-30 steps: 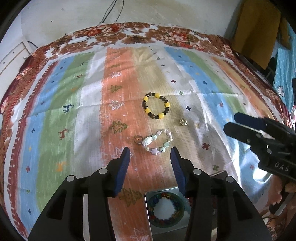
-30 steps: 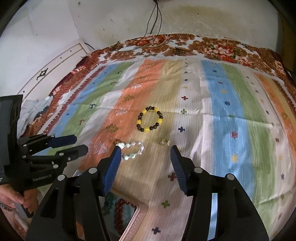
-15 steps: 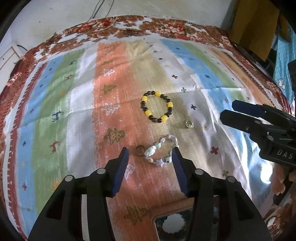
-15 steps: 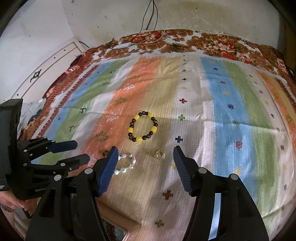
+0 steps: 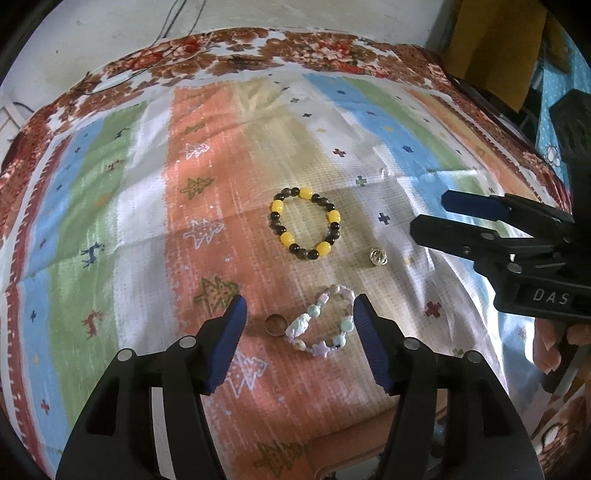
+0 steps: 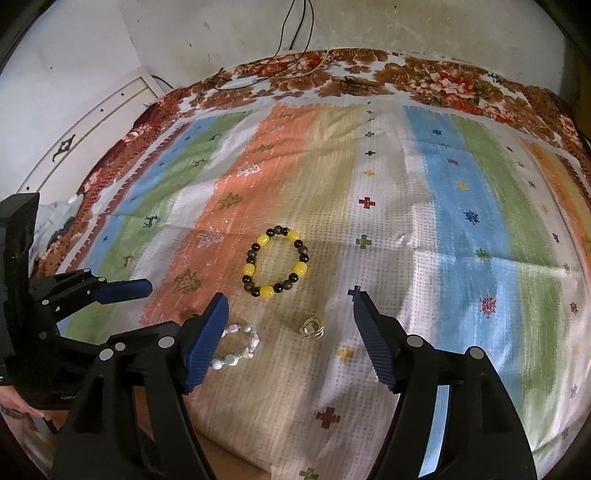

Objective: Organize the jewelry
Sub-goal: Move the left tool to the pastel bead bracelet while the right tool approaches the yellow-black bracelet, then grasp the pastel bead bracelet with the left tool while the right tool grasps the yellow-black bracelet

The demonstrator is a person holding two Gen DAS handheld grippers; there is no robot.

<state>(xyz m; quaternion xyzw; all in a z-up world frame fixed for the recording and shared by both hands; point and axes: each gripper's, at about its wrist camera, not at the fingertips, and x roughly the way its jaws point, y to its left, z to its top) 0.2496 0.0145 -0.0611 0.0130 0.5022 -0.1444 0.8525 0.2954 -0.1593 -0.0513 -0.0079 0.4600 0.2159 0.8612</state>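
Observation:
Four pieces lie on the striped cloth [image 5: 207,258]. A yellow-and-black bead bracelet [image 5: 304,227] [image 6: 275,262] is farthest. Nearer lie a pastel bead bracelet [image 5: 321,325] [image 6: 240,343], a small copper ring [image 5: 276,325] just left of it, and a gold ring [image 5: 378,256] [image 6: 313,328]. My left gripper [image 5: 300,314] [image 6: 170,301] hovers over the pastel bracelet and copper ring, jaws opening, pads touching nothing. My right gripper [image 6: 289,306] [image 5: 432,212] frames the gold ring from above, jaws also opening and holding nothing.
The rim of a metal tin [image 5: 332,470] shows at the near edge, under my left gripper. A white wall with dangling cables [image 6: 295,33] stands behind the table. A yellow cloth [image 5: 495,44] hangs at the far right. A hand [image 5: 550,347] holds the right gripper.
Both grippers have come forward and lower toward the jewellery, and both pairs of jaws have widened. The tin with the colourful bracelet has slipped almost out of view at the bottom.

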